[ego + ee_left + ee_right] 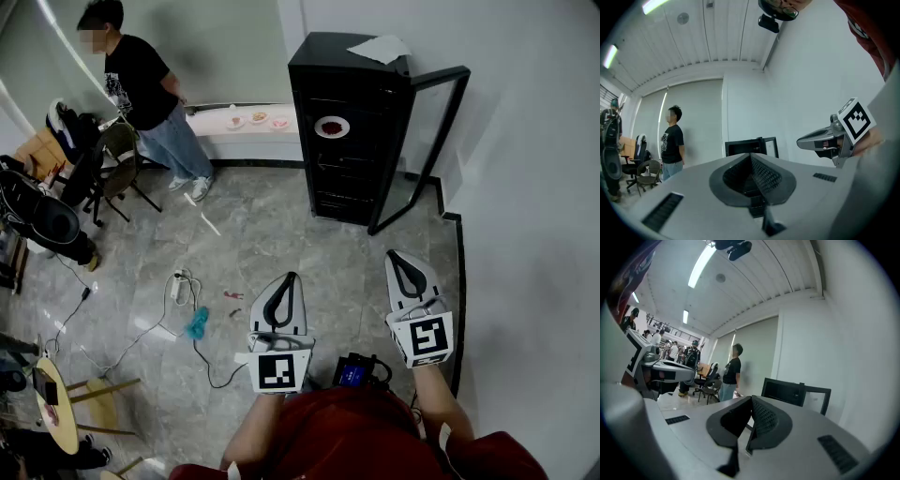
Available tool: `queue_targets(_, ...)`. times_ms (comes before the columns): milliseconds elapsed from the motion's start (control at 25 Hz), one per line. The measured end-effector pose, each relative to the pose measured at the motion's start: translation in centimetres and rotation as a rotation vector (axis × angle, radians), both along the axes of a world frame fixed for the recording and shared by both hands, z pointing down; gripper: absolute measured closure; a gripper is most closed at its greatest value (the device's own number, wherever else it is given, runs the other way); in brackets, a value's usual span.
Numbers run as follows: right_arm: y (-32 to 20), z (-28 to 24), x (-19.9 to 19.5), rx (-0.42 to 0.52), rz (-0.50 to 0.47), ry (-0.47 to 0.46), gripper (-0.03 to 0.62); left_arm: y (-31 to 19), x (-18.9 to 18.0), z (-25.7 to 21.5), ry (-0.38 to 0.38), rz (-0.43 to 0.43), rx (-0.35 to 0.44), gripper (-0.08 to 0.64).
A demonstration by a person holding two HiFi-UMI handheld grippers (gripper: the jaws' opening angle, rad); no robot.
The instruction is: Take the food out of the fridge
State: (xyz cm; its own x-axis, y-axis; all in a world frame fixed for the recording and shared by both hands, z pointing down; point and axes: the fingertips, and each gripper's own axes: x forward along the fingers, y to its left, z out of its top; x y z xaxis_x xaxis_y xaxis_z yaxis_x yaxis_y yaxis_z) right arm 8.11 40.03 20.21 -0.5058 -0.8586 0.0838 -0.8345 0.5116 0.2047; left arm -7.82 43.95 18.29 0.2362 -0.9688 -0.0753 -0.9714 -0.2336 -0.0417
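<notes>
A black fridge [352, 131] stands against the far wall with its glass door [427, 141] swung open to the right. On an upper shelf inside lies a white plate of reddish food [332, 127]. My left gripper [292, 276] and right gripper [392, 253] are held level close to my body, well short of the fridge, and both are shut with nothing in them. In the left gripper view the jaws [751, 157] meet at the tip, with the fridge [740, 147] far beyond. The right gripper's jaws [751, 401] also touch at the tip, pointing toward the fridge [785, 391].
A person [141, 84] stands at the back left beside a low ledge [211, 124] with small plates. A sheet of paper [380, 47] lies on the fridge top. Cables and a power strip [180, 289] trail over the floor at left, near chairs [112, 169].
</notes>
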Motion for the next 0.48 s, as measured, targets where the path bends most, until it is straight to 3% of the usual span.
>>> queue_targets(480,-0.7,-0.4,2.6,0.002,-0.001,-0.009,0.571,-0.7,3.0,-0.1,-0.013,0.000,-0.004,0.545)
